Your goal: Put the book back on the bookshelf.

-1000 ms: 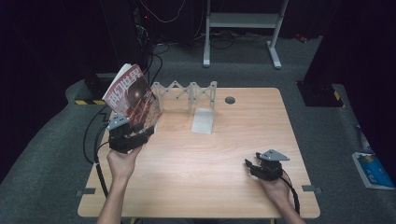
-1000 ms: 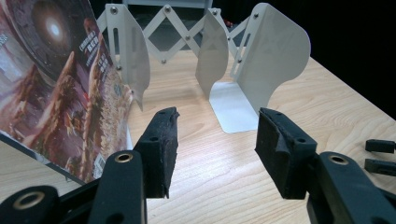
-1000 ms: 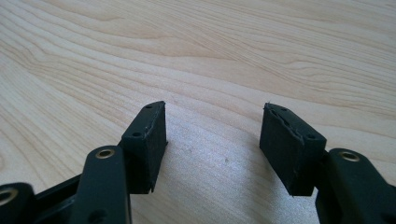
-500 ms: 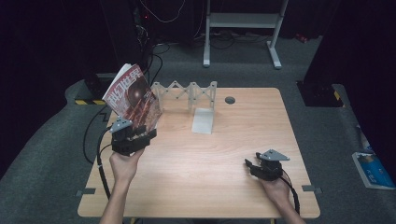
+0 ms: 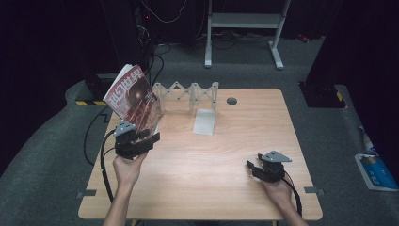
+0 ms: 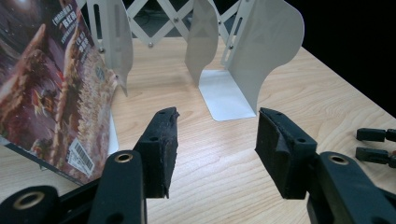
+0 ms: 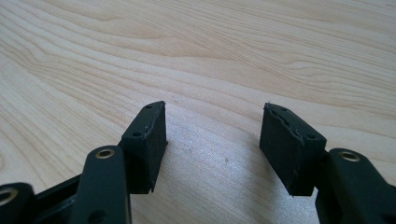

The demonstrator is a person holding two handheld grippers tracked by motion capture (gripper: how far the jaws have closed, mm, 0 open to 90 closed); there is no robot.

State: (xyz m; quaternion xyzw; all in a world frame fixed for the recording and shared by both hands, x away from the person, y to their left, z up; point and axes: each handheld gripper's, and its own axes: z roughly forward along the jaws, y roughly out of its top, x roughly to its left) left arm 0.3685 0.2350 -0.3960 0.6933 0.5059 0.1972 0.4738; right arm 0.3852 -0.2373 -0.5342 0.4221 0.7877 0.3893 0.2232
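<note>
The magazine (image 5: 134,101) with a red and dark cover stands tilted near the far left corner of the bench (image 5: 197,188), and it leans against the left end of the white rack (image 5: 188,92). From the left gripper view the cover (image 6: 51,88) shows a barcode at its lower corner, and its lower edge rests on the wood.

The bench is a pale wooden top with a visible grain, and it carries few things. Around it lies a grey carpet floor (image 5: 56,155), and the room behind is dark, with cables (image 5: 157,52) and the white legs of a stand (image 5: 244,33) beyond the far edge. A blue thing (image 5: 374,169) lies on the floor past the right edge; what it is I cannot tell.

The white rack is a folding bookend stand with crossed bars and flat metal plates, placed along the far edge, left of the middle. A small dark round hole (image 5: 231,100) is in the bench top just to its right.

The left gripper (image 5: 141,134) hovers just before the magazine, near the left edge. Its jaws stand apart and released, with nothing between the pads, and the magazine is beside them, not in them.

The right gripper (image 5: 254,165) rests low near the front right corner. Its jaws are also apart and hold nothing, with bare wood under them.
</note>
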